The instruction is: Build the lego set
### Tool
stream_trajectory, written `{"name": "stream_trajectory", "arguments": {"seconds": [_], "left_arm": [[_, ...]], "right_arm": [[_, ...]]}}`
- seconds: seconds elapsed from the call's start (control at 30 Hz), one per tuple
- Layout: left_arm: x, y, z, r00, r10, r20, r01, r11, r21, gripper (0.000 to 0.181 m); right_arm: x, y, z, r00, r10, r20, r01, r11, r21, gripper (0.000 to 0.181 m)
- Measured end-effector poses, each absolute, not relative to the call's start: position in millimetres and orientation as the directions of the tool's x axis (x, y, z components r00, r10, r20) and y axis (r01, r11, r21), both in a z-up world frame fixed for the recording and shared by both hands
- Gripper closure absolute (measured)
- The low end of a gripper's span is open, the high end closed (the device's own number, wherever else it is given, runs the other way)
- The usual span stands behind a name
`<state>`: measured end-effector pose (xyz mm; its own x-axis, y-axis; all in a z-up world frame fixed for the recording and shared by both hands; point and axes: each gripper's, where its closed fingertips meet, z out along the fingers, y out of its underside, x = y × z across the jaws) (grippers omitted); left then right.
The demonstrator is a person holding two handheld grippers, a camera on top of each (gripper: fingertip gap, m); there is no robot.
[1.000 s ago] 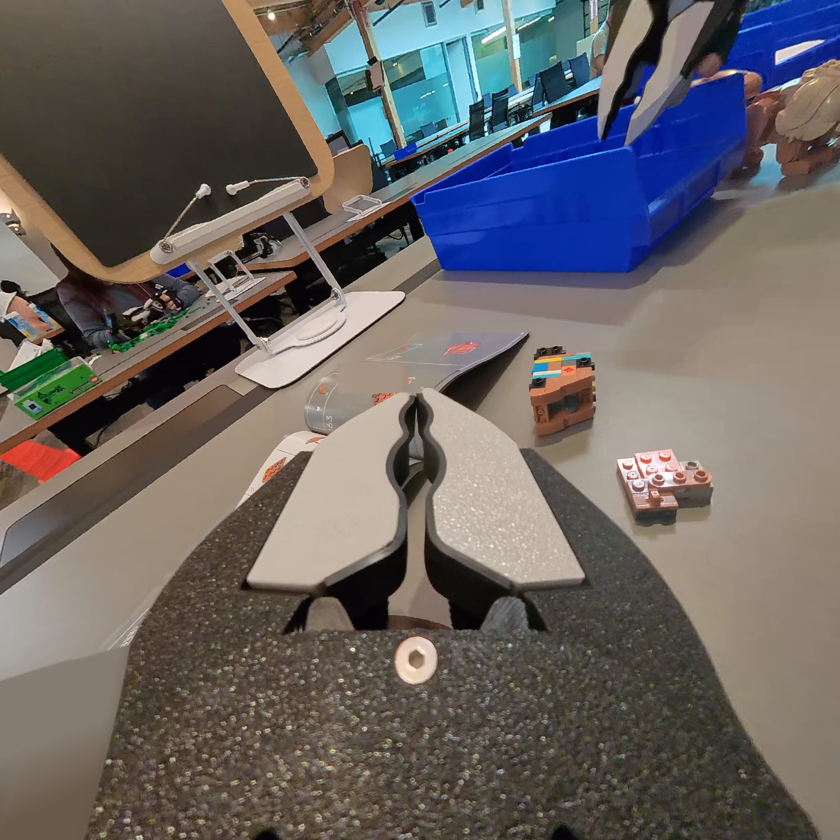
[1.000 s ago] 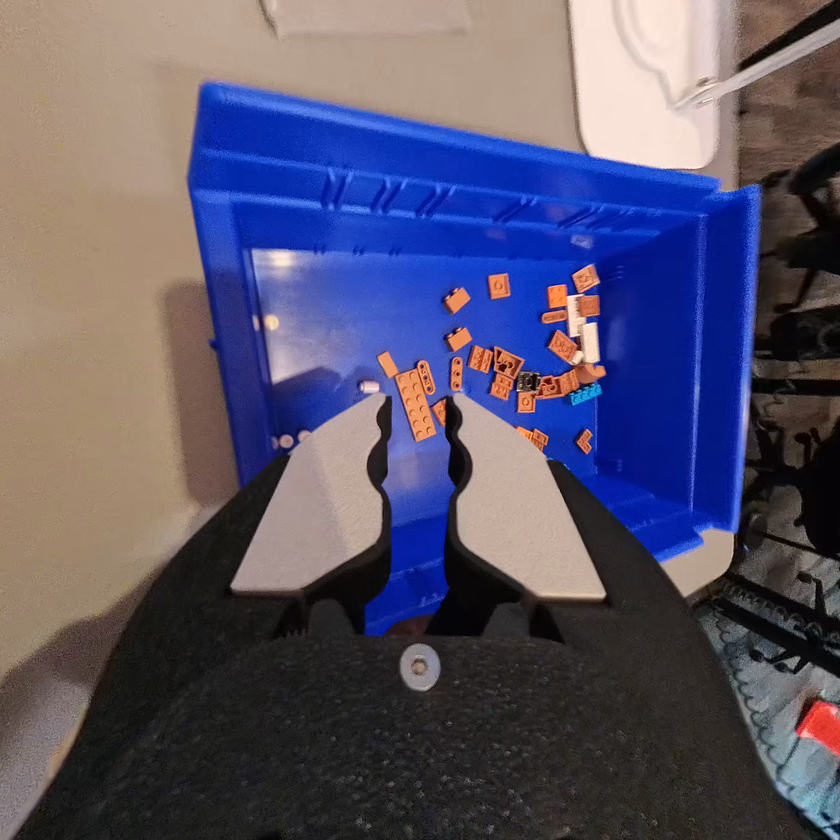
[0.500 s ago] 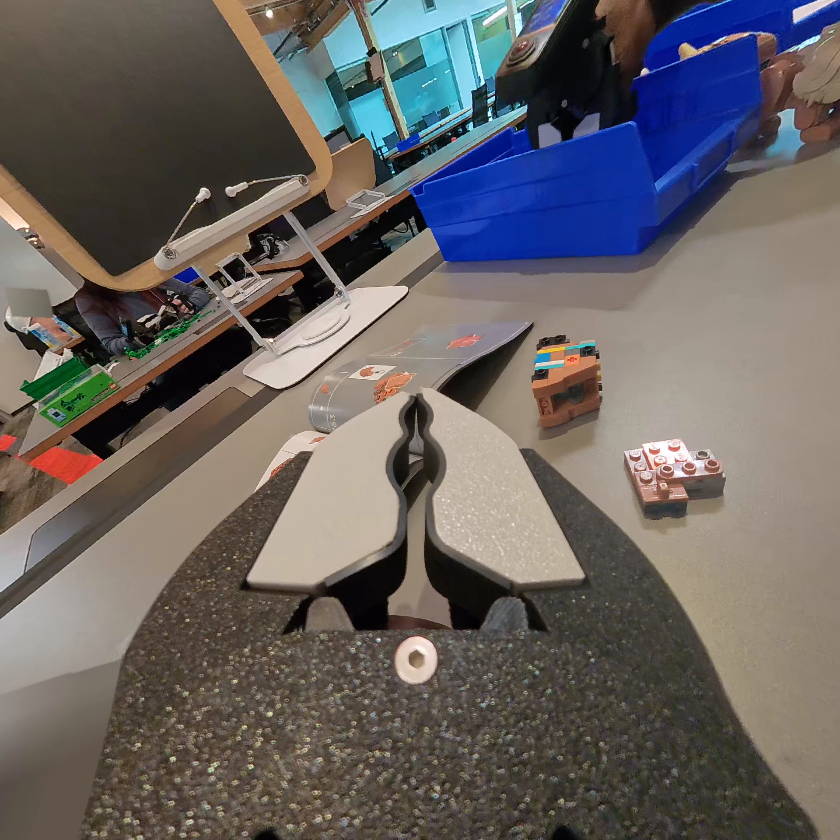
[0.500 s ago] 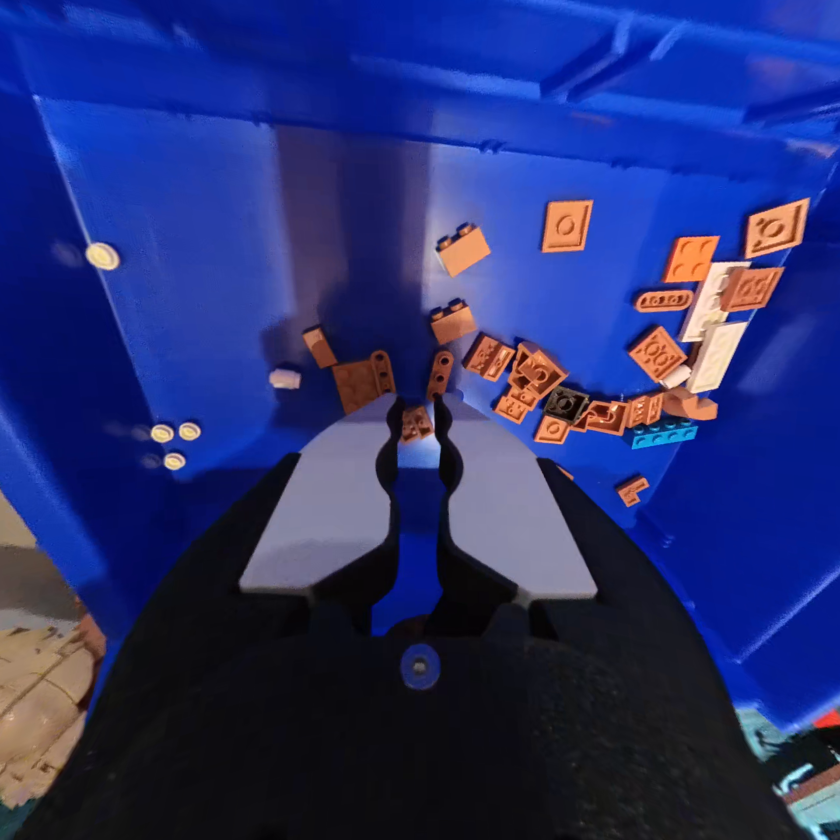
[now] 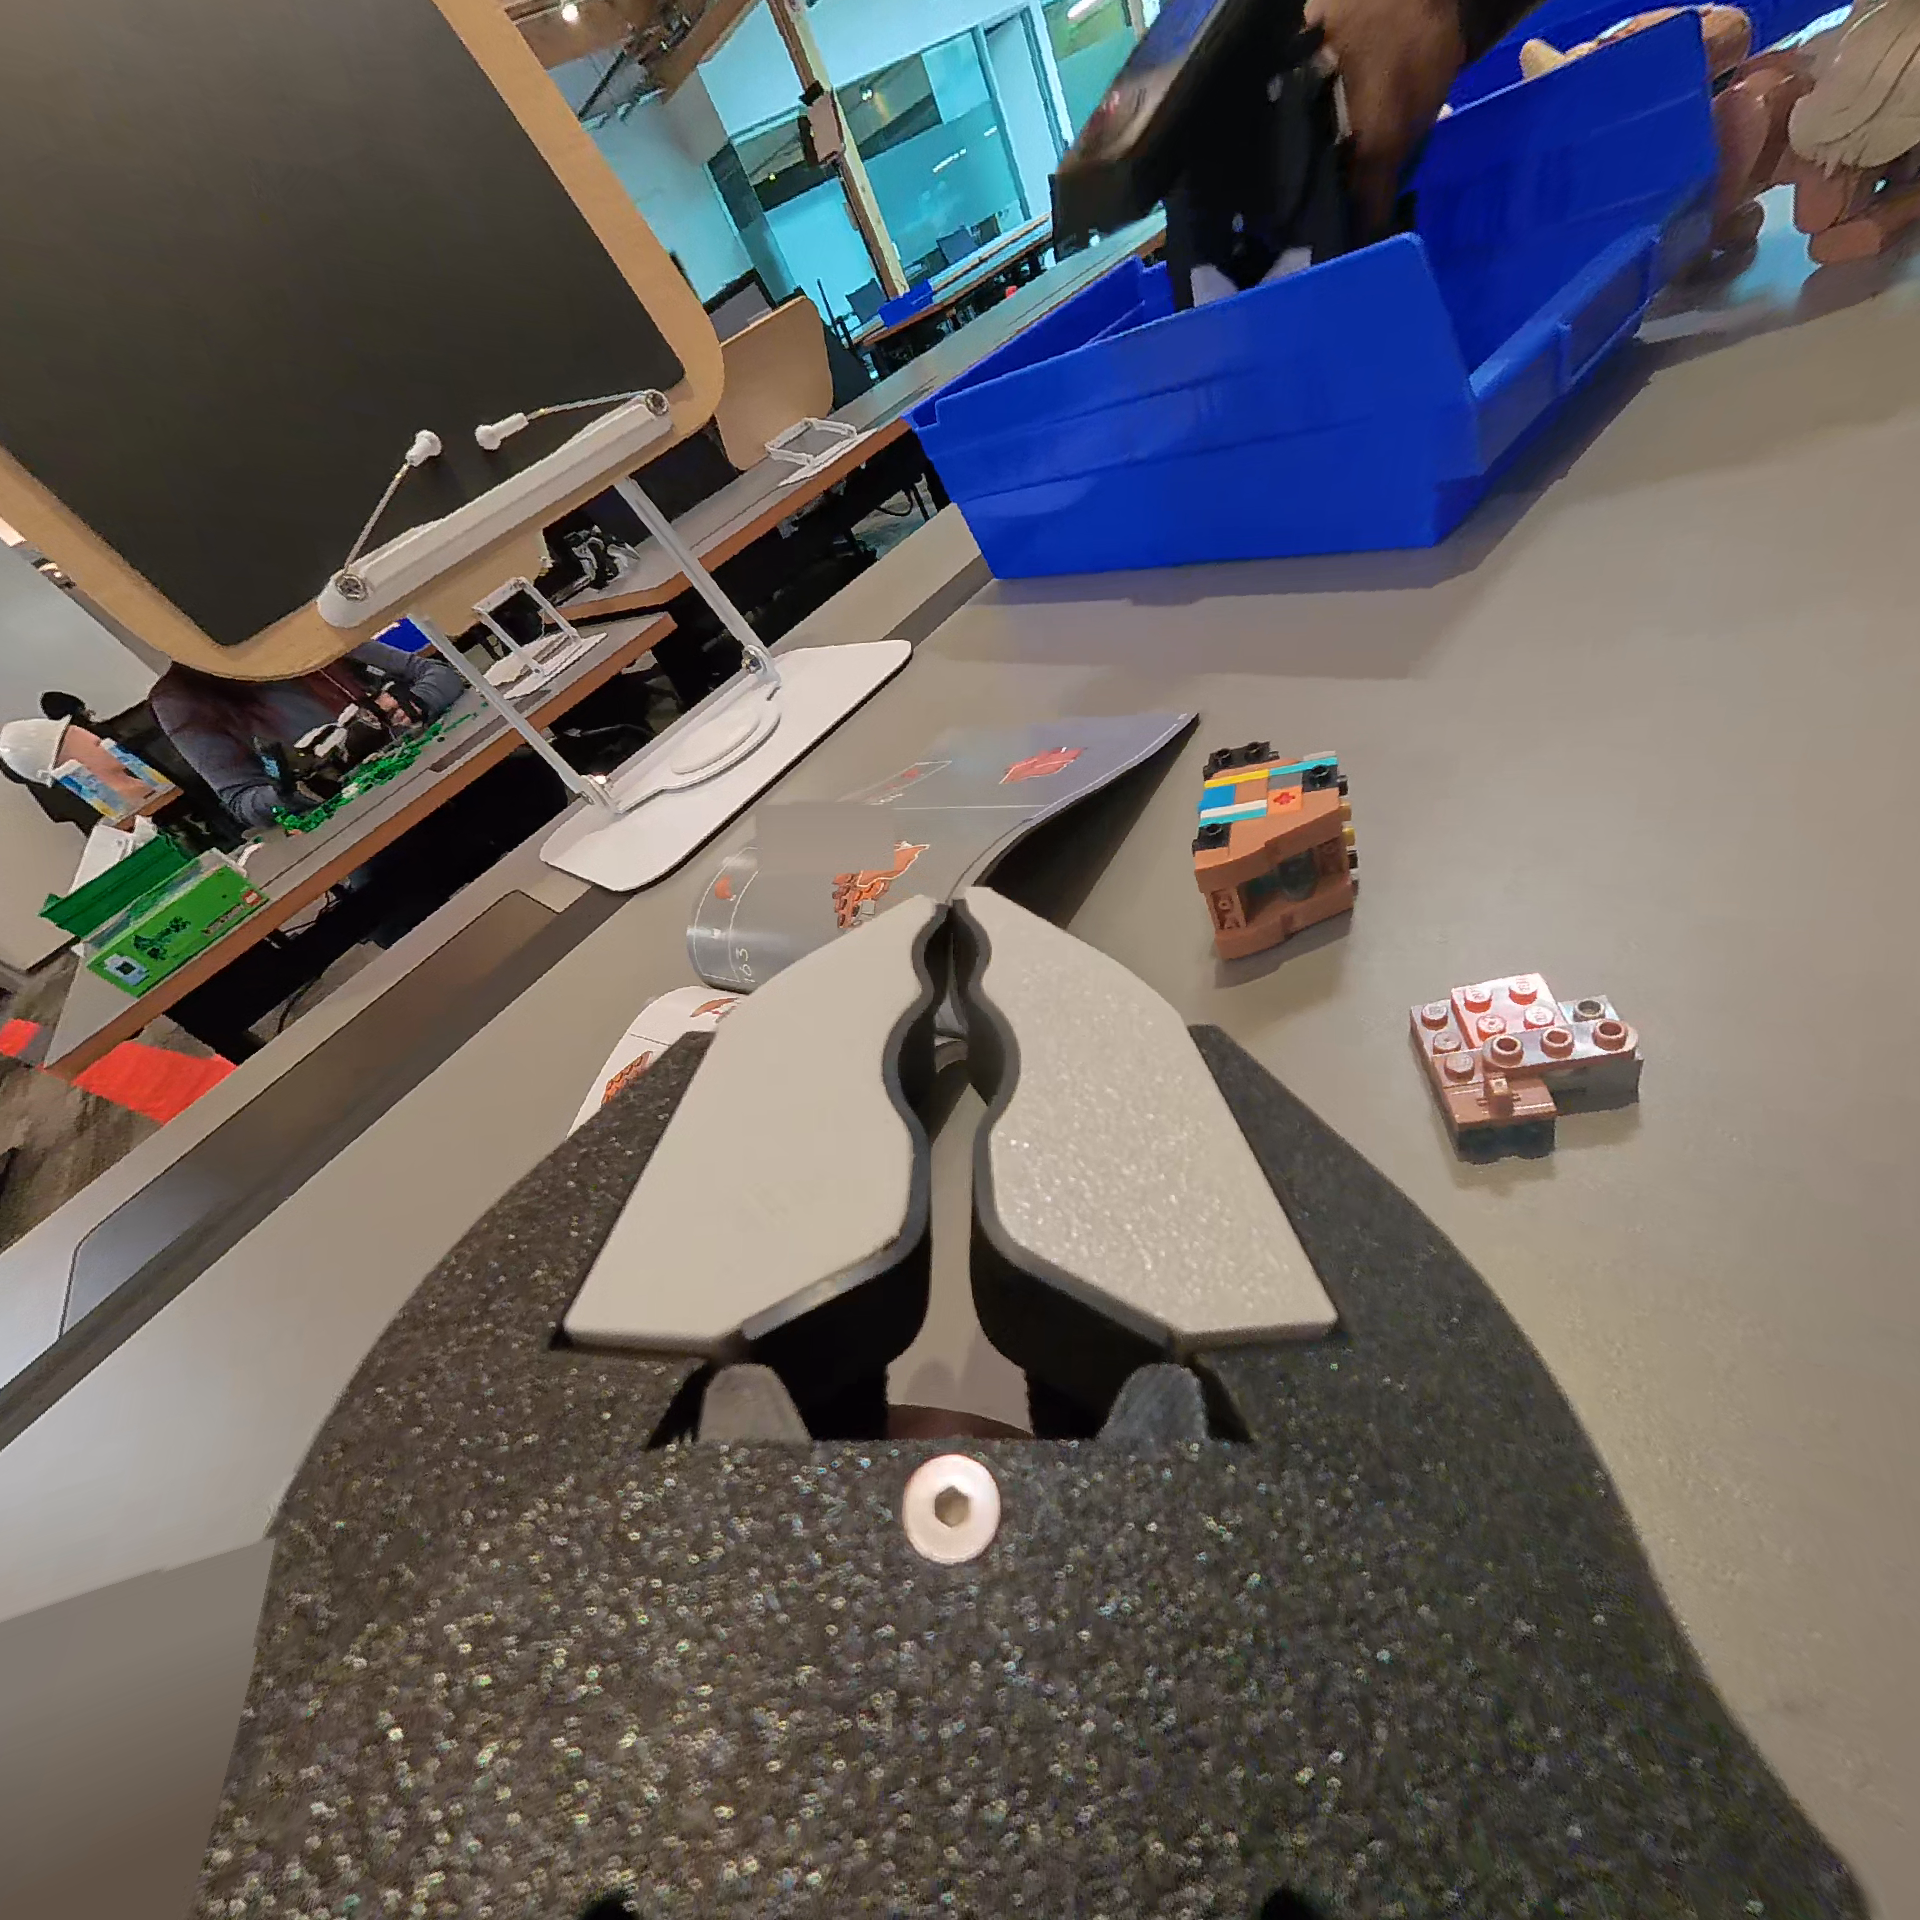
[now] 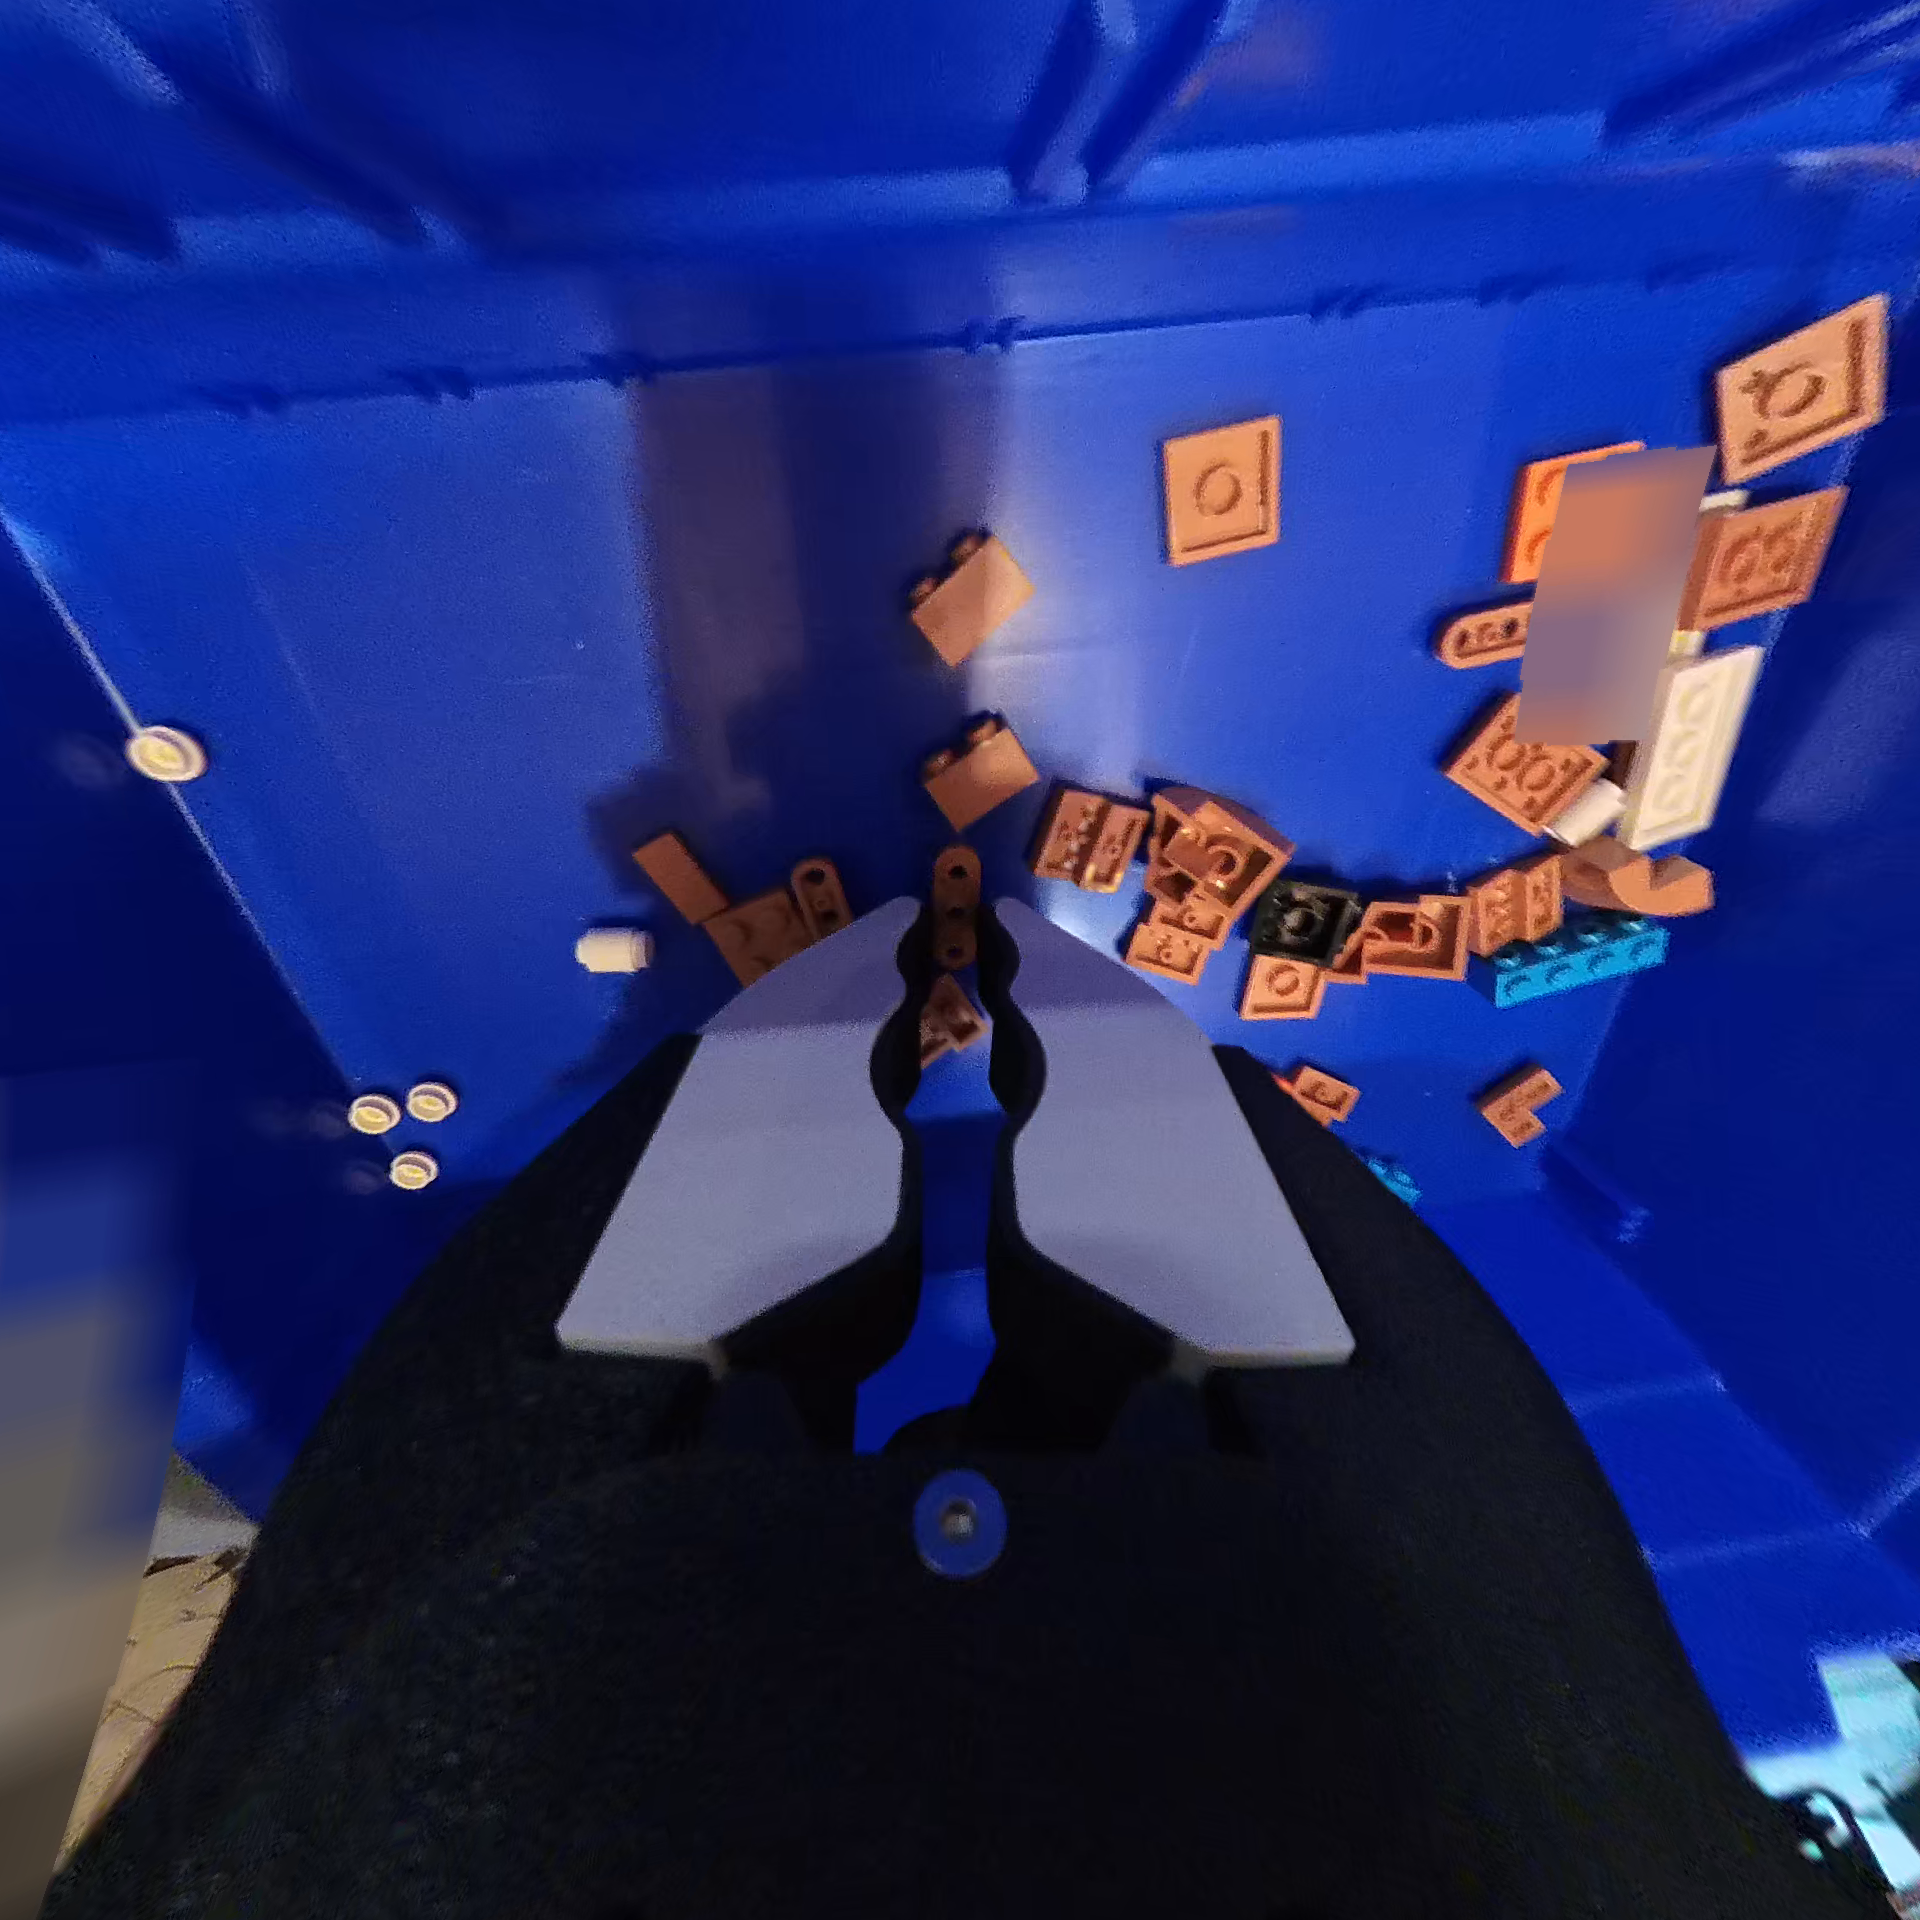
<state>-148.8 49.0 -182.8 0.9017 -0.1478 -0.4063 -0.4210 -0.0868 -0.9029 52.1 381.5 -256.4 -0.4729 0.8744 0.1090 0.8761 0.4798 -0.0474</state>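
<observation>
**In the blue bin: right tongs lining up on a narrow plate**

Right tongs (image 6: 958, 920) slightly parted, gripping nothing. Narrow brown plate (image 6: 955, 904), studded hard plastic, sits at the tips, long axis along the gap. Left tongs (image 5: 951, 914) clenched, empty, over the bench (image 5: 1558, 727), well apart from the blue bin (image 5: 1299, 436).

Tablet stand (image 5: 717, 758) on grey table (image 5: 1558, 665)

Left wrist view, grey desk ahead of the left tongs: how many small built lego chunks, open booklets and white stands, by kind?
Small lego chunks: 2
Open booklet: 1
White stand: 1
Total: 4
</observation>
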Motion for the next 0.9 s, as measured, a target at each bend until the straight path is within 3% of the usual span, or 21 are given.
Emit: {"name": "stream_trajectory", "arguments": {"seconds": [0.07, 0.2, 0.27, 0.33, 0.5, 0.6, 0.9], "left_arm": [[-149.1, 49.0, -189.5, 0.894, -0.172, -0.413, -0.436, -0.128, -0.891, 0.181], [-148.9, 36.2, -212.7, 0.853, -0.324, -0.408, -0.494, -0.254, -0.832, 0.166], [-145.4, 23.3, -221.4, 0.85, -0.416, -0.324, -0.469, -0.314, -0.826, 0.159], [-140.0, 12.1, -230.2, 0.836, -0.486, -0.255, -0.459, -0.363, -0.811, 0.146], [-126.9, 8.3, -248.4, 0.808, -0.557, -0.192, -0.482, -0.438, -0.759, 0.141], [-122.2, 8.8, -252.8, 0.814, -0.567, -0.126, -0.456, -0.489, -0.744, 0.158], [-116.4, 25.1, -251.8, 0.826, -0.544, -0.147, -0.456, -0.492, -0.741, 0.16]], "right_arm": [[45.0, 376.2, -236.4, -0.453, 0.875, 0.172, 0.873, 0.475, -0.115, 0.173], [29.2, 318.6, -163.3, -0.447, 0.854, 0.267, 0.772, 0.519, -0.367, 0.174], [28.8, 275.3, -137.2, -0.474, 0.834, 0.283, 0.697, 0.552, -0.458, 0.174], [28.7, 229.8, -124.2, -0.511, 0.811, 0.283, 0.624, 0.577, -0.527, 0.174], [7.1, 140.8, -128.2, -0.541, 0.809, 0.229, 0.495, 0.526, -0.692, 0.174], [-11.8, 108.1, -136.0, -0.541, 0.821, 0.182, 0.435, 0.458, -0.775, 0.174], [-35.8, 72.1, -163.7, -0.574, 0.811, 0.117, 0.401, 0.403, -0.823, 0.174]]}}
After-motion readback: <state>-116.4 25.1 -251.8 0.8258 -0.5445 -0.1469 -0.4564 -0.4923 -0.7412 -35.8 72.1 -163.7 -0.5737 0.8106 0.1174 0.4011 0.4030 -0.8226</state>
